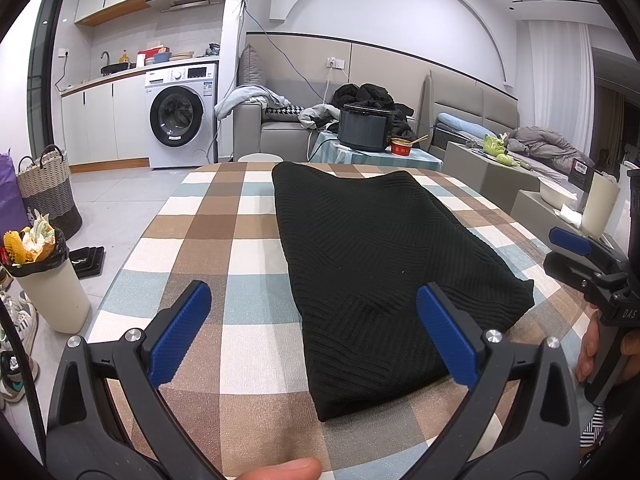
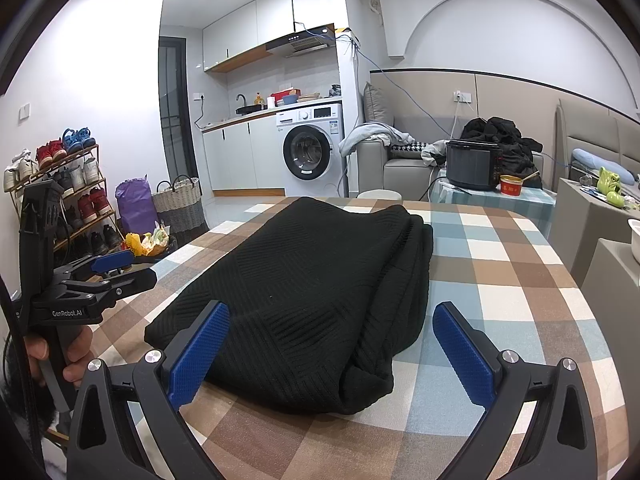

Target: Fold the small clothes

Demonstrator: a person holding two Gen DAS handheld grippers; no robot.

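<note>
A black ribbed knit garment [image 1: 380, 260] [image 2: 320, 280] lies folded into a thick rectangle on the checked tablecloth [image 1: 224, 240] [image 2: 500, 272]. My left gripper [image 1: 313, 294] is open over the garment's near left edge; one blue pad is above bare cloth and the other above the knit, and nothing is held. My right gripper [image 2: 331, 309] is also open and empty, and spans the garment's near right corner. Each gripper shows at the edge of the other's view: the right gripper [image 1: 560, 254] and the left gripper [image 2: 132, 268], both held by a hand.
A bin full of rubbish [image 1: 48, 292] and a woven basket [image 1: 48, 188] stand on the floor to the left of the table. A shoe rack [image 2: 60, 192] is by the wall. A white container [image 1: 600, 208] stands at the right. A black cooker [image 1: 364, 126] sits on a side table behind.
</note>
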